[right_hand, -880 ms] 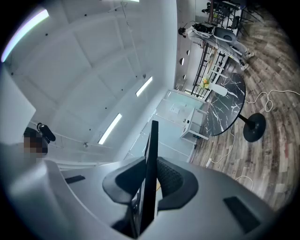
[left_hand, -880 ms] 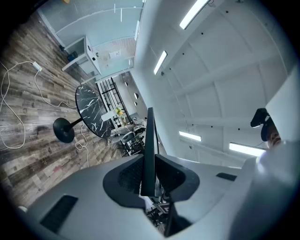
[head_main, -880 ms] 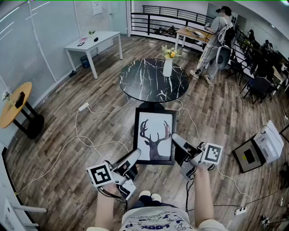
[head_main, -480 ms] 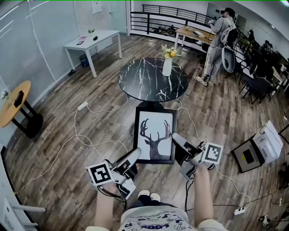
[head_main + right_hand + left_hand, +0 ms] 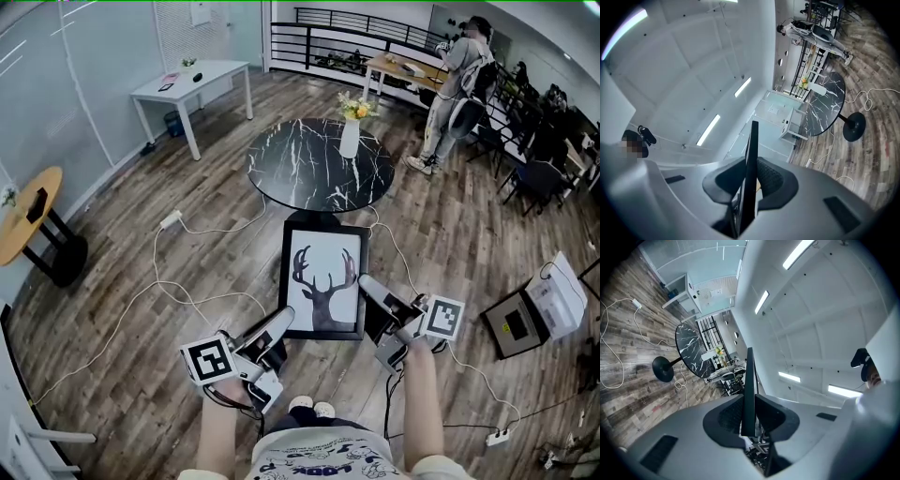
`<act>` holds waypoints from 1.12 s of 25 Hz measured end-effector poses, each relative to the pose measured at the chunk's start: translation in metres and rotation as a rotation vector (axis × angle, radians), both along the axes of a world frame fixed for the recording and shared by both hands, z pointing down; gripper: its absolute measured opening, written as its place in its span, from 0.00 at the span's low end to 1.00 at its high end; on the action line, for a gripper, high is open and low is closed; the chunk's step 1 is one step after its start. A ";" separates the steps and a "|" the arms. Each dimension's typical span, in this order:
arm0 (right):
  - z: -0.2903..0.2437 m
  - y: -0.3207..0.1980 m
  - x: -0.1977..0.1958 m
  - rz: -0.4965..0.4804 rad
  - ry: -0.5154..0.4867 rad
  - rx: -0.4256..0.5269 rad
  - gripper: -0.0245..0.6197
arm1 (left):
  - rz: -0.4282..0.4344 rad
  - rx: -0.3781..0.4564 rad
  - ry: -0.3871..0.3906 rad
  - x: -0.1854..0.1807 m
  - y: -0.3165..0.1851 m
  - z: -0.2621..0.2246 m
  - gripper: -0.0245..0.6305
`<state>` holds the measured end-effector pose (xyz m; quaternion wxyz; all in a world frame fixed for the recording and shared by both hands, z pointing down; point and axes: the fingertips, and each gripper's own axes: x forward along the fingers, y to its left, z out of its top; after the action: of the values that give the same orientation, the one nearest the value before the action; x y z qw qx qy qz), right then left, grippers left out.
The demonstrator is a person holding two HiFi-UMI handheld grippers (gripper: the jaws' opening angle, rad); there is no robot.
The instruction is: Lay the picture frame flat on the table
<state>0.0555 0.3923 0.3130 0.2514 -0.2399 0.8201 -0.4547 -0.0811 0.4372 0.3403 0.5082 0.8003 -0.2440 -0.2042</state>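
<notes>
Both pairs of jaws are clenched on the picture frame (image 5: 323,279). The left gripper (image 5: 284,319) pinches the frame's thin black edge near its bottom left corner. The right gripper (image 5: 366,284) pinches the edge on the other side, a bit higher up. In each gripper view the dark edge of the frame stands straight up between the two jaws, with the pads pressed on it from both sides.

The frame is held up in the air over the wooden floor (image 5: 141,234), in front of the person. It is not on the round black desk (image 5: 309,173). It shows a deer head with big antlers, and the picture faces up toward the person's head. The frame seems to lean back a little, but from above that is hard to tell for sure.

The round black desk with white streaks stands just past the frame's top. A white vase (image 5: 349,139) with yellow flowers stands on it. White cables (image 5: 187,292) curl across the floor. A white desk (image 5: 192,82) stands at the back left, and another person (image 5: 457,80) stands at the back right.
</notes>
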 end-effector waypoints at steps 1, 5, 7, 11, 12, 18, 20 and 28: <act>0.001 -0.002 -0.001 0.002 0.001 -0.001 0.17 | 0.002 -0.001 0.000 -0.002 -0.002 0.001 0.17; 0.002 -0.017 -0.018 0.014 0.001 -0.006 0.17 | 0.010 -0.006 0.010 -0.019 -0.019 0.002 0.17; 0.003 -0.022 -0.025 0.023 0.002 -0.007 0.17 | 0.018 -0.005 0.007 -0.026 -0.025 0.004 0.16; 0.011 -0.026 -0.029 0.043 -0.002 -0.020 0.17 | 0.033 -0.017 -0.002 -0.032 -0.032 0.010 0.17; 0.013 -0.027 -0.030 0.046 -0.003 -0.025 0.17 | 0.034 -0.022 -0.002 -0.033 -0.034 0.012 0.17; 0.026 -0.046 -0.031 0.045 -0.002 -0.056 0.17 | 0.036 -0.034 -0.001 -0.034 -0.054 0.019 0.17; 0.028 -0.057 -0.029 0.044 0.004 -0.059 0.17 | 0.034 -0.041 0.000 -0.033 -0.064 0.022 0.17; 0.034 -0.131 -0.018 0.006 0.003 -0.060 0.17 | -0.002 -0.058 0.001 -0.019 -0.131 0.031 0.17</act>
<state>0.0371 0.2616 0.3471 0.2442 -0.2508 0.8057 -0.4779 -0.1003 0.3059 0.3716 0.5313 0.7847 -0.2505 -0.1981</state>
